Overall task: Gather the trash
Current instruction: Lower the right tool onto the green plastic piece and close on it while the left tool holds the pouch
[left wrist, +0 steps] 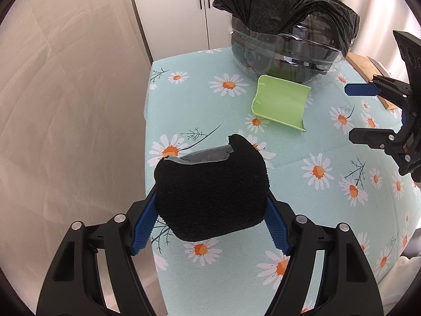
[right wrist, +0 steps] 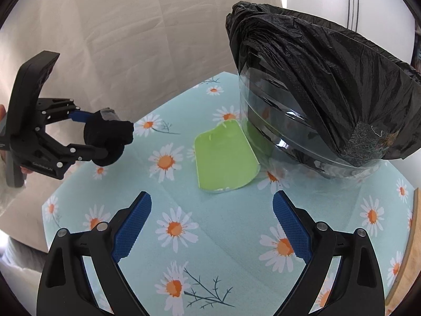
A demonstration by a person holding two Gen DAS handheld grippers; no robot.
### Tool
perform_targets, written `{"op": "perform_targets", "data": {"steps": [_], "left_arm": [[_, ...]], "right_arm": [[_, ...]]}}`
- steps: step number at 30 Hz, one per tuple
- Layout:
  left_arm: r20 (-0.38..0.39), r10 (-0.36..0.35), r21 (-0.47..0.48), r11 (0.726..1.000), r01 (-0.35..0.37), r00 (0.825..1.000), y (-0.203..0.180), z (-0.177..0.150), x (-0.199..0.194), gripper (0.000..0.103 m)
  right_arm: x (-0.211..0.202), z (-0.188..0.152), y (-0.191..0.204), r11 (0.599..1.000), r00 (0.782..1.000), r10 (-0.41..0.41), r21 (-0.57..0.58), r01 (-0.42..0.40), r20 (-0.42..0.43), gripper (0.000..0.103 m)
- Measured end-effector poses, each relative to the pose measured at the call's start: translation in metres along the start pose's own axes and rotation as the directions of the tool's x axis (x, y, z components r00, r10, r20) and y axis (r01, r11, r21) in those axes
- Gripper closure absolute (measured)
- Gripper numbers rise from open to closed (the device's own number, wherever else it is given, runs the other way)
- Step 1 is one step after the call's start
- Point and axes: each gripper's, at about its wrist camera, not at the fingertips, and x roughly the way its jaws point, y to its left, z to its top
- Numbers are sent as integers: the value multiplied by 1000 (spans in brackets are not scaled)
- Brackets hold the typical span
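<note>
My left gripper (left wrist: 210,205) is shut on a black foam roll (left wrist: 210,189) with a strip of grey tape, held above the table's left edge; it also shows in the right wrist view (right wrist: 108,137). A curved green plastic piece (left wrist: 281,102) lies on the daisy tablecloth (left wrist: 302,210) in front of a clear bin lined with a black trash bag (left wrist: 284,36). In the right wrist view the green piece (right wrist: 223,158) lies ahead of my right gripper (right wrist: 211,208), which is open and empty above the cloth, with the bin (right wrist: 315,84) at the right.
A beige fabric surface (left wrist: 65,92) stands along the table's left side. White cabinet doors (left wrist: 179,8) are behind the table. A wooden board (left wrist: 368,71) lies at the table's right edge.
</note>
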Motion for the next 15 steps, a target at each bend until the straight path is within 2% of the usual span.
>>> {"op": "perform_targets", "data": {"steps": [9,15], "left_arm": [[5,16,23,1000,-16,1000,10,-14,4,30],[14,-28,61,998,27,1000,12,-9,10,30]], "right_arm": [[46,2,3,997,1000,11,-77,-11,-3,14],[63,8,7,996,1000,-2,-91,1,-7,14]]}}
